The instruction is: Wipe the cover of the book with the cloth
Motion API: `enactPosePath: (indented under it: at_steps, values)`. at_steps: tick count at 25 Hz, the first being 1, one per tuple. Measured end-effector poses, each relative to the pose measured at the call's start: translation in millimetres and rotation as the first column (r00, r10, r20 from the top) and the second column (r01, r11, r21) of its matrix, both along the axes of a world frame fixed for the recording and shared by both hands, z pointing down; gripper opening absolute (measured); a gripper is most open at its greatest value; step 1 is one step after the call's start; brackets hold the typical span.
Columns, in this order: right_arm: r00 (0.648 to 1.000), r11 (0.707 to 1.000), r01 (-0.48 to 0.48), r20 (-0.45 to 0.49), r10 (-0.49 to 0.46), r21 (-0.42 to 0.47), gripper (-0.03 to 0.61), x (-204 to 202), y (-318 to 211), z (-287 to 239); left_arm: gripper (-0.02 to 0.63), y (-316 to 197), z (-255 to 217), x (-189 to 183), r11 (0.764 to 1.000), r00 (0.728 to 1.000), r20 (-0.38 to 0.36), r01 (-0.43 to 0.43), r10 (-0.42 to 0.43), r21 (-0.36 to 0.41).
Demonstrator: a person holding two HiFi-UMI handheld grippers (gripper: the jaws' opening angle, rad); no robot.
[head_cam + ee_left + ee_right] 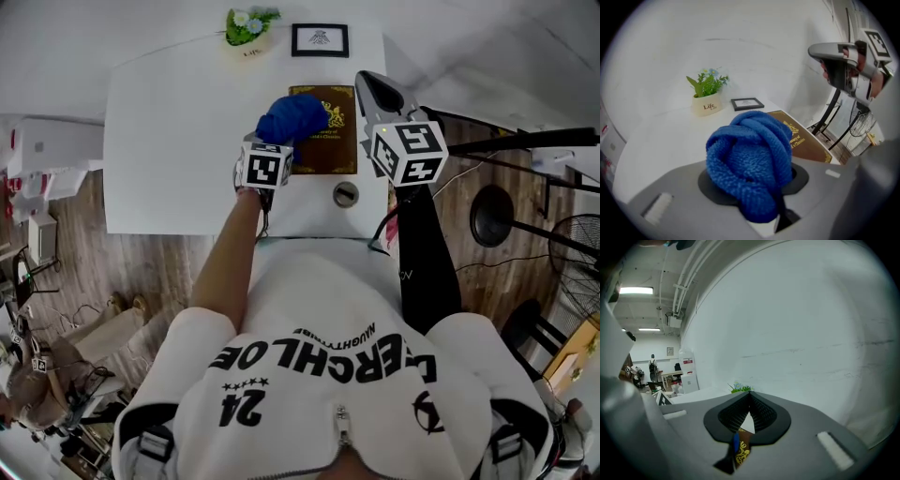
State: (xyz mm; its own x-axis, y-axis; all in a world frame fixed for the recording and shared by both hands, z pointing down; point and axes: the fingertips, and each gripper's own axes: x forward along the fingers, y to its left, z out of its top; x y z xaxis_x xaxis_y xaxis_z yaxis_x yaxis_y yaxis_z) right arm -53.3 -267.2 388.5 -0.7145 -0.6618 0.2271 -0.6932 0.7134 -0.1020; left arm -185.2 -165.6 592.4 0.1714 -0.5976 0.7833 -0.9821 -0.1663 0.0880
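The left gripper (281, 142) jaws clamped the soft, light blue cloth (292, 119) by its bunch over the stiff book (336, 155); the right gripper (367, 86) jaws were closed, empty.

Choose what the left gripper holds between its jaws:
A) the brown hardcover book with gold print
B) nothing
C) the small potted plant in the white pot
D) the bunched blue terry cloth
D: in the left gripper view, the bunched blue terry cloth sits clamped in the jaws of the left gripper, while the brown hardcover book with gold print lies flat on the table behind it.
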Motion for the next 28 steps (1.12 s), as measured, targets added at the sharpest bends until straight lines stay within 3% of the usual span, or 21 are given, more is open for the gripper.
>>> enactPosePath:
  at_steps: [5,14,20,24,28]
  values:
    - [1.000,1.000,-0.020,-0.004,0.019,-0.006,0.002,-3,1,1,0.238,1,3,-13,1.000,1.000,0.013,-0.004,0.004,-0.002]
    - [0.985,0.986,-0.166,-0.060,0.165,-0.021,0.002,28,23,9,0.238,-19,-40,8,0.982,0.990,-0.020,-0.132,0.136,0.132]
    - [0.967,0.970,-0.242,-0.093,0.239,-0.027,0.002,53,47,15,0.238,-31,-70,68,0.951,0.962,-0.087,-0.238,0.259,0.199]
    - [0.967,0.971,-0.239,-0.102,0.235,-0.025,0.002,63,54,15,0.238,-27,-60,104,0.936,0.943,-0.085,-0.305,0.322,0.174]
    - [0.973,0.976,-0.218,-0.083,0.217,-0.008,0.002,70,49,7,0.238,-13,-19,121,0.939,0.938,-0.062,-0.337,0.341,0.063]
